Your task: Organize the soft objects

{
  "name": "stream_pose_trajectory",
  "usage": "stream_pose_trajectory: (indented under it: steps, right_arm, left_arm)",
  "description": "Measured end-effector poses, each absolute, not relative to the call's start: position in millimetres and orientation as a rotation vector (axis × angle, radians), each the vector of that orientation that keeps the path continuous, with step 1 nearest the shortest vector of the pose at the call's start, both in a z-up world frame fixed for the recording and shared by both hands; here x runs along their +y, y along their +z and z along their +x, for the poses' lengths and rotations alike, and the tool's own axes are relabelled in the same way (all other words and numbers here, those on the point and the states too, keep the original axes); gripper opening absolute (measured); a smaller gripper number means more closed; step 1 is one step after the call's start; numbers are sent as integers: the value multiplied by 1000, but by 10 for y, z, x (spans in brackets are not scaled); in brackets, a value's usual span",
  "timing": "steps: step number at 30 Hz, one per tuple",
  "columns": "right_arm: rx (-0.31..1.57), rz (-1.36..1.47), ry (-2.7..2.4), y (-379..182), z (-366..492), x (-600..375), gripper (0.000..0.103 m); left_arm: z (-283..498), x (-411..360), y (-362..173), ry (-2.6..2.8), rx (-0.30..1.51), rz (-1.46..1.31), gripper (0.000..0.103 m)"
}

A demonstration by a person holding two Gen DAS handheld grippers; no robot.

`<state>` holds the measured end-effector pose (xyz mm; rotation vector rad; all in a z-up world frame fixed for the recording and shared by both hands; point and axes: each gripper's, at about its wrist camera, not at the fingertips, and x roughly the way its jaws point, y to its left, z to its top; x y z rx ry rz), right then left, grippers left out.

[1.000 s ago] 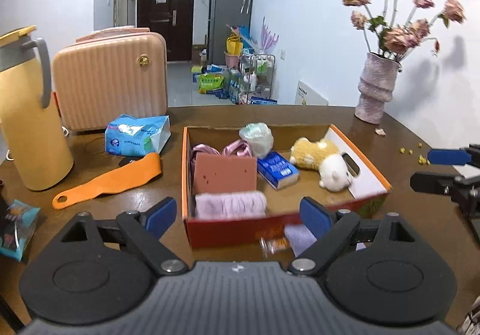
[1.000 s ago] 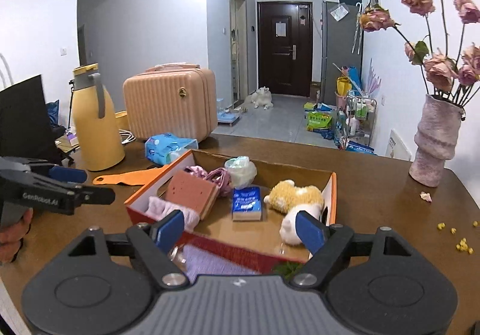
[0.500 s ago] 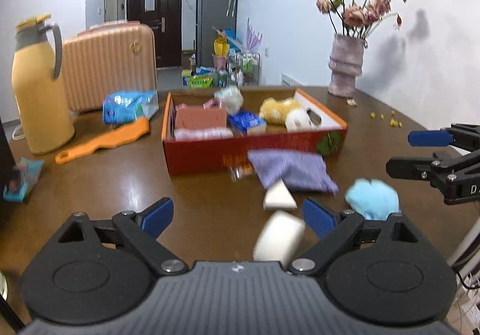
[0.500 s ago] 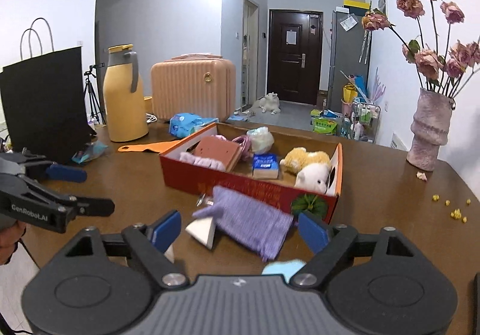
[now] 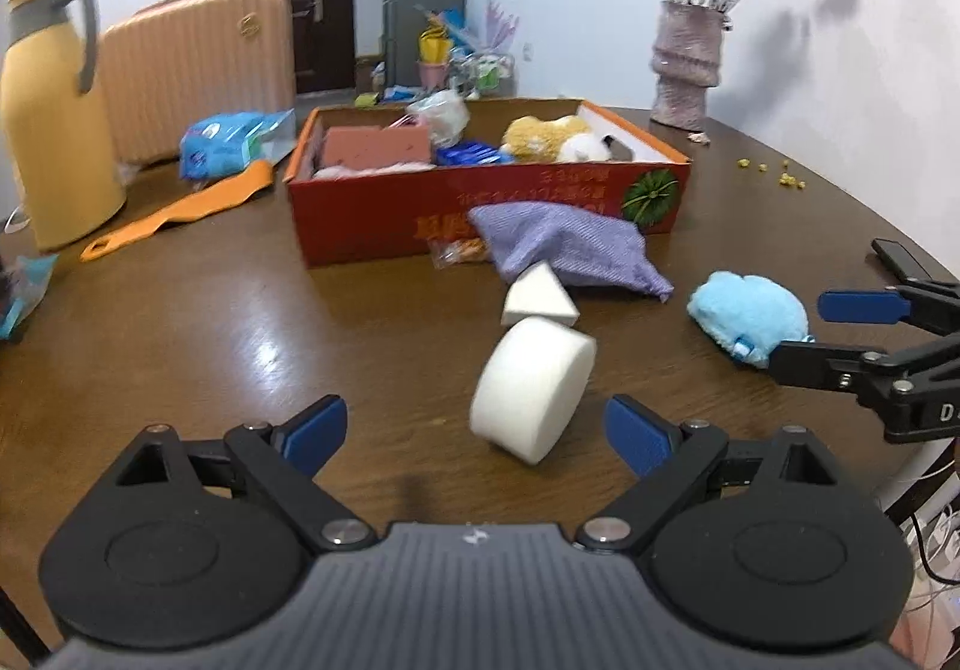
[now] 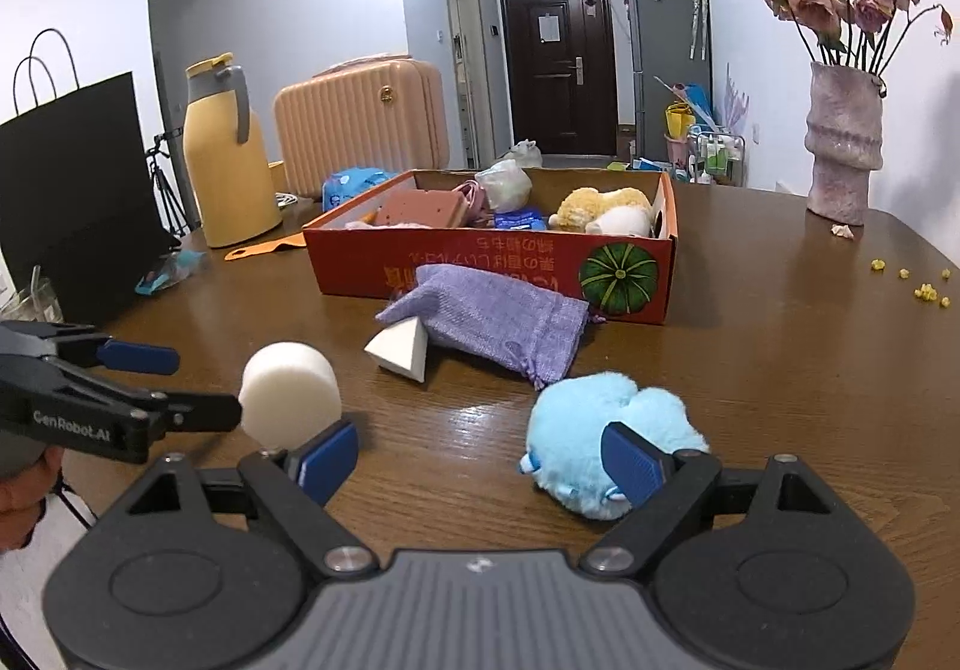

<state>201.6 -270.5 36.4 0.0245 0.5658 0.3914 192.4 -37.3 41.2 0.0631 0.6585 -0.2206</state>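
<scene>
A red cardboard box (image 5: pixel 540 193) (image 6: pixel 516 265) holds plush toys, a brown sponge and other soft items. In front of it lie a purple cloth pouch (image 5: pixel 567 247) (image 6: pixel 498 316), a white wedge sponge (image 5: pixel 537 298) (image 6: pixel 402 349), a round white sponge (image 5: pixel 531 388) (image 6: pixel 288 400) and a blue plush toy (image 5: pixel 747 316) (image 6: pixel 600 445). My left gripper (image 5: pixel 477 427) is open, with the round sponge just ahead between its fingers. My right gripper (image 6: pixel 480 457) is open, its right finger against the blue plush.
A yellow jug (image 5: pixel 48 111), a pink suitcase (image 5: pixel 198 63), a blue tissue pack (image 5: pixel 231 141) and an orange spatula (image 5: pixel 180 211) stand left of the box. A vase of flowers (image 6: pixel 843 147) stands at the far right. A black bag (image 6: pixel 72 190) stands at the left edge.
Both grippers have pulled back from the box toward the table's near side. The loose sponges, pouch and blue plush now lie close in front of them.
</scene>
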Motion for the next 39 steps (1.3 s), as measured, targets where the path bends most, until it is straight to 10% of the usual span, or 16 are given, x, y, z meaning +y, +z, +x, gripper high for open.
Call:
stream_pose_trajectory:
  steps: [26,39]
  right_arm:
    - [630,101,326,167,3482,-2661,77]
    - [721,2,316,-2,3919,-2413,38]
  left_arm:
    - [3443,-552,392,-316,740,-147,69]
    - [3767,-474,145,-451,859,-290,28]
